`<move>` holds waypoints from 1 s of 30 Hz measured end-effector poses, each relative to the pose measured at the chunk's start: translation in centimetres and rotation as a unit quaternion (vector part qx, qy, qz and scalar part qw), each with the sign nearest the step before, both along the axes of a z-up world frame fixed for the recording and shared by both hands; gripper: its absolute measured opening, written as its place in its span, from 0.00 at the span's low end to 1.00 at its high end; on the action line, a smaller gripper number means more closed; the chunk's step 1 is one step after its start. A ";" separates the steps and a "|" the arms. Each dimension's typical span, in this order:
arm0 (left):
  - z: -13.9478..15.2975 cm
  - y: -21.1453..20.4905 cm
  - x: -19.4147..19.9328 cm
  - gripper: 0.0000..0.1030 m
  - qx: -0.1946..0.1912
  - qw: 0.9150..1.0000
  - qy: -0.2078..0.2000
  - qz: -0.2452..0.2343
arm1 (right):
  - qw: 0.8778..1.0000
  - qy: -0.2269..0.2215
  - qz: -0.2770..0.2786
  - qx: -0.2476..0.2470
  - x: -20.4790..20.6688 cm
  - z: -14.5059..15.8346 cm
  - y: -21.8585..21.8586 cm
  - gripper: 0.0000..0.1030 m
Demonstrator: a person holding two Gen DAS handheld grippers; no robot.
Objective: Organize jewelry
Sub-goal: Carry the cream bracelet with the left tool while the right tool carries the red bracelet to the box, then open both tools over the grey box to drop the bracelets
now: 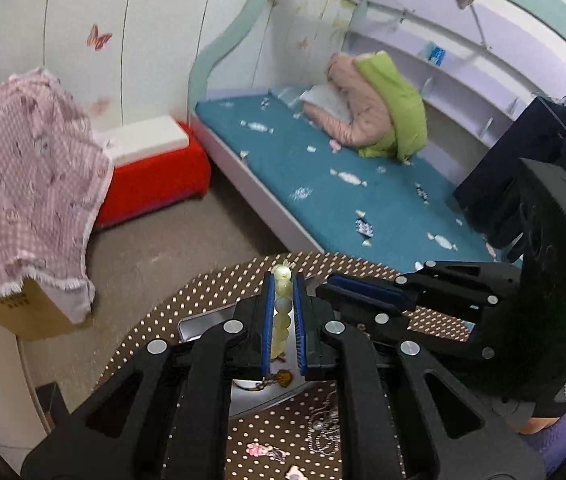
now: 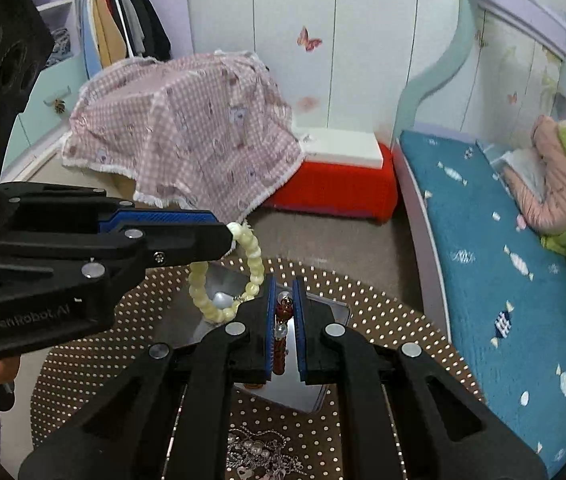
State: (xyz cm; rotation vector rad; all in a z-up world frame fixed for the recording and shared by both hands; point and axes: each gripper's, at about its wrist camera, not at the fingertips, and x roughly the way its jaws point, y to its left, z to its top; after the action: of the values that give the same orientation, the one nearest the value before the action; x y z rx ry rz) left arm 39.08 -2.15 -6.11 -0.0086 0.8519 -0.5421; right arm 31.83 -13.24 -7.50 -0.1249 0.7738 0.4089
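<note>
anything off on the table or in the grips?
Grips look fine: left gripper shut on the pale bead bracelet, right gripper on the red one. Only oddity: chains lie tangled on the dotted table.

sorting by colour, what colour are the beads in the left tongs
Pale yellow-green bead bracelet, clearest in the right wrist view.

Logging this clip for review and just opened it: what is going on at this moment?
A person holds a hand-held gripper in each hand over a round brown table with white dots. The left hand-held gripper is shut on a pale yellow-green beaded bracelet, which hangs from it as a loop. The right hand-held gripper is shut on a dark red beaded strand. Both hang above a shiny silver tray. A tangle of silver chains lies on the table nearer the person.
</note>
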 end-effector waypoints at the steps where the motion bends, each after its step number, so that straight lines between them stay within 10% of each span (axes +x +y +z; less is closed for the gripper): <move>1: -1.0 0.1 0.4 0.09 0.003 1.000 0.008 0.002 | 1.000 0.005 -0.001 -0.001 0.4 -0.6 0.0 0.07; 18: -4.7 0.4 -0.7 0.26 0.019 0.999 0.029 0.007 | 0.998 0.054 -0.001 0.015 1.0 -4.8 -0.1 0.11; 30: -1.5 3.5 -9.2 0.50 0.012 0.997 -0.054 0.052 | 0.999 0.009 0.008 0.034 -5.7 -1.2 -2.3 0.34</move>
State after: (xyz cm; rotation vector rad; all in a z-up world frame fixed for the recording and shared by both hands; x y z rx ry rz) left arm 29.89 1.33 -7.63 -0.0013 0.7472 -0.4300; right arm 26.15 -15.55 -8.73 -0.0637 0.7761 0.4510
